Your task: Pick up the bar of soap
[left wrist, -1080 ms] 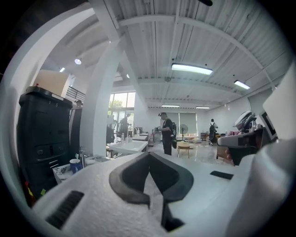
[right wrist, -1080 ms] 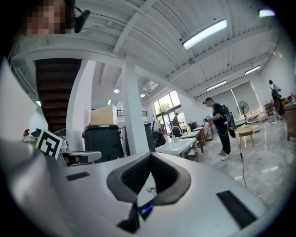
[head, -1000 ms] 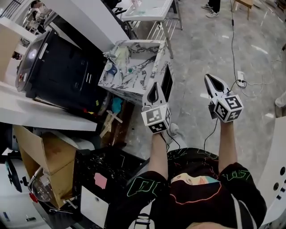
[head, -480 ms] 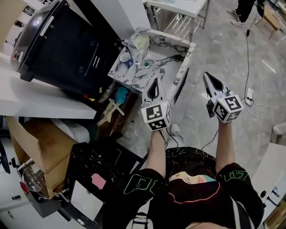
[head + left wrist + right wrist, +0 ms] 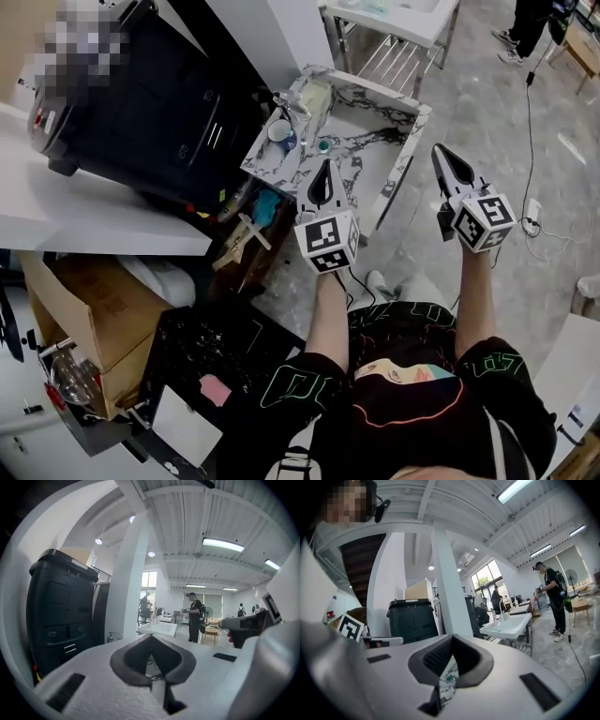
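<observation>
The pickup has not begun. The large black machine (image 5: 141,112) stands ahead and to the left of both sets of fingers and plays no part in the task. The marble worktop (image 5: 375,122) with its sunken basin lies ahead of the left gripper (image 5: 324,173) and lower than it. It sits ahead and to the left of the right gripper (image 5: 441,155), which hangs over bare floor. Both grippers are held up in the air, well short of anything on the marble. In the left gripper view its fingers (image 5: 131,658) are clenched together with nothing between them. In the right gripper view the fingers (image 5: 436,660) are likewise pressed to a thin slit and empty, with only marble pattern showing through the slit. The small things sit on the worktop's far left edge, beyond the left fingertips: a cup (image 5: 279,131), a teal piece (image 5: 322,145) and, farthest off, a pale block (image 5: 314,94). I take the block to be the bar of soap, though it is too small to be sure. It lies untouched. The whole task is left to do: closing the distance, spreading one pair of fingers, bringing them down around the bar, gripping it and lifting it.
</observation>
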### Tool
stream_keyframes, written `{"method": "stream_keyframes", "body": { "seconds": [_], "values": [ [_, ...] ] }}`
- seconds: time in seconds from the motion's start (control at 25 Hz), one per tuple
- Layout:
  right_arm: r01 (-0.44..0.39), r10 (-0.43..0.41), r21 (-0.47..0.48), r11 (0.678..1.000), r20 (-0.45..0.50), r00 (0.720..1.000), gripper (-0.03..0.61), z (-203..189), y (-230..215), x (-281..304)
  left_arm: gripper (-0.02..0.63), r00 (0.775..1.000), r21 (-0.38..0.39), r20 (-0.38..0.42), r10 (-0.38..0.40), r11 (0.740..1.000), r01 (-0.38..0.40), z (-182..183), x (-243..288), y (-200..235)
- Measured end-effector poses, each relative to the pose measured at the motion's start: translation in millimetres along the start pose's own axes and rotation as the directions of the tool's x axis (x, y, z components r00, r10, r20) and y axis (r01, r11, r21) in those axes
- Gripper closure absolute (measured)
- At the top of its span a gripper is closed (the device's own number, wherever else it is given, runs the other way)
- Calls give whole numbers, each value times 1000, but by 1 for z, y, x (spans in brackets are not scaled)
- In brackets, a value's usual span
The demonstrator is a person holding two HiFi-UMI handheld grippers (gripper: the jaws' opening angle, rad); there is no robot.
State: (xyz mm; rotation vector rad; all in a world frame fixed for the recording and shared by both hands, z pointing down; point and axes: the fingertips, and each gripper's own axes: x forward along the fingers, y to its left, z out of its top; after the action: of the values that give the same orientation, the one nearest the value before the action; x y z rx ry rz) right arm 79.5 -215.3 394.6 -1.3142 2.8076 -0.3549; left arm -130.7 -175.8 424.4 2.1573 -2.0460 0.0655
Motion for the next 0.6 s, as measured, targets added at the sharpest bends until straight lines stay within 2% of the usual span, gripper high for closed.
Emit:
{"method": "stream_keyframes", "body": {
  "seconds": [0.32,0.6],
  "values": [
    [-53,53,-15,998,36,998,572,16,-4,37,606,998,16,47,34,999,-35,20,25,14],
    [-160,157,22,987,96,983,572,39,-11,98,606,987,64,70,147,986,-151,41,40,47]
  ]
}}
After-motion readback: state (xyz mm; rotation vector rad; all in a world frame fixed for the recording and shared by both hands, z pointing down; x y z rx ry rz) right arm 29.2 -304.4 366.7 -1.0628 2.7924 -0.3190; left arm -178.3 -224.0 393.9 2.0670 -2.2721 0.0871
